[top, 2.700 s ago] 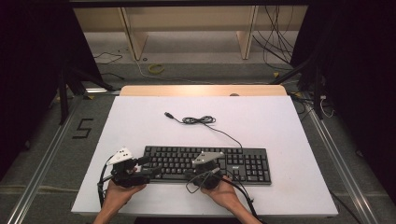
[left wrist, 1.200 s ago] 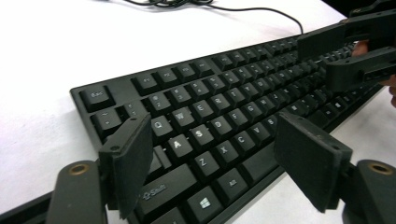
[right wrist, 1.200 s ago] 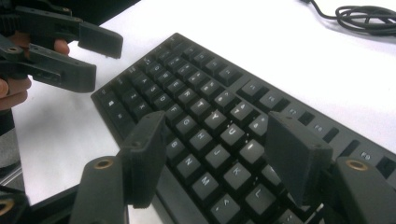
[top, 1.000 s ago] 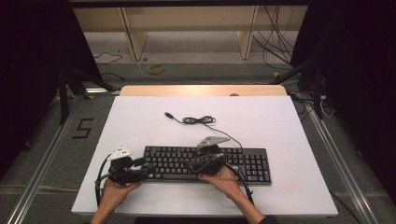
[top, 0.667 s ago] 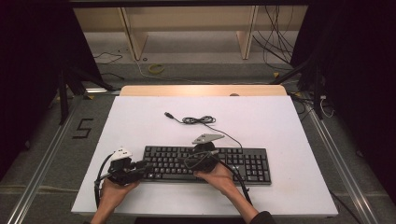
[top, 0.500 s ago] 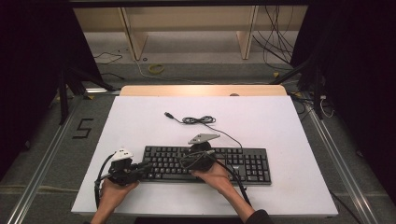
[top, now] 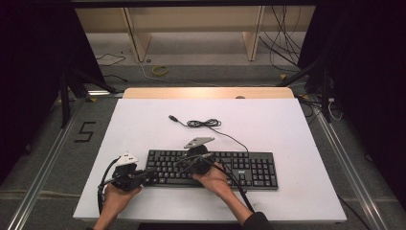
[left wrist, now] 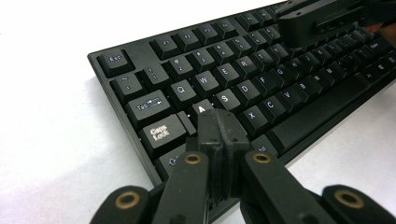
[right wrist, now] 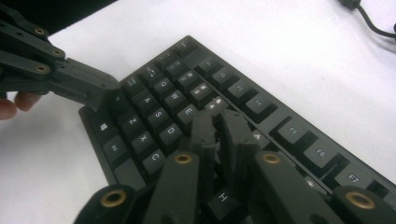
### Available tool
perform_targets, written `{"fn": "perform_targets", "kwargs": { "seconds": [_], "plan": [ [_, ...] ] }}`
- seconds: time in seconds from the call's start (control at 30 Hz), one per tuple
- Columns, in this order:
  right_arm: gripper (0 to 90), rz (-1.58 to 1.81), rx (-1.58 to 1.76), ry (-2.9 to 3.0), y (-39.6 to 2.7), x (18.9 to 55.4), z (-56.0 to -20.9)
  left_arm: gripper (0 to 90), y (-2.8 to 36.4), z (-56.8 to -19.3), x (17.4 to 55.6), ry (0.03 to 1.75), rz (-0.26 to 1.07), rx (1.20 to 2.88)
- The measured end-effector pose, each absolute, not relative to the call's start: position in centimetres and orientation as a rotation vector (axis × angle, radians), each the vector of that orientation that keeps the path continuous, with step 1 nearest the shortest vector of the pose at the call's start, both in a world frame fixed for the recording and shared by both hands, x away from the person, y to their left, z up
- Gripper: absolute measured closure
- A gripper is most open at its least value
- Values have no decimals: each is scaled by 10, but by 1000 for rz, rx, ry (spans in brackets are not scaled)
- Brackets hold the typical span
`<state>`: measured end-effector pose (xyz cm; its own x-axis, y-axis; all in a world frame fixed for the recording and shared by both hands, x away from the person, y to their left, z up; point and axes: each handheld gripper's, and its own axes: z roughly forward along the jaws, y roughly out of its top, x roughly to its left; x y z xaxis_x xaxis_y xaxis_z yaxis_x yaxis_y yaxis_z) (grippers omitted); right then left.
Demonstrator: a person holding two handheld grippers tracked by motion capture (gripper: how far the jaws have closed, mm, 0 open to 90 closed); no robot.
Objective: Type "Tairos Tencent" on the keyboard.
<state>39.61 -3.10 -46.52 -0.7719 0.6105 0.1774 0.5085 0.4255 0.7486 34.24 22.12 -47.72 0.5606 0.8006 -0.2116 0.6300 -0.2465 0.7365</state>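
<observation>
Near the counter's [top: 143, 115] front edge, our left gripper [left wrist: 218, 125] and right gripper [right wrist: 219, 123] hover with fingers pressed together over the black keyboard [top: 249, 165]; bare white surface lies beyond.

Keyboard [left wrist: 261, 88] right end was cut off by the frame; keys beneath the closed left gripper [left wrist: 219, 128] were hidden.

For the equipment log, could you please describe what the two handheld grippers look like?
Both are black, with linkage arms joined by brass-coloured pivots. The left claw carries a white top piece; the right claw carries a grey three-cornered plate. A black cable trails from each. A dark sleeve covers the right forearm.
</observation>
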Motion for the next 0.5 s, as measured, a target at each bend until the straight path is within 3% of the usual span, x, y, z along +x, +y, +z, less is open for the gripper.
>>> {"fn": "perform_targets", "kwargs": {
  "seconds": [0.5],
  "plan": [
    [900,1197,1029,2568,-23,401,-475,890,221,-480,344,1168,250,1984]
  ]
}}
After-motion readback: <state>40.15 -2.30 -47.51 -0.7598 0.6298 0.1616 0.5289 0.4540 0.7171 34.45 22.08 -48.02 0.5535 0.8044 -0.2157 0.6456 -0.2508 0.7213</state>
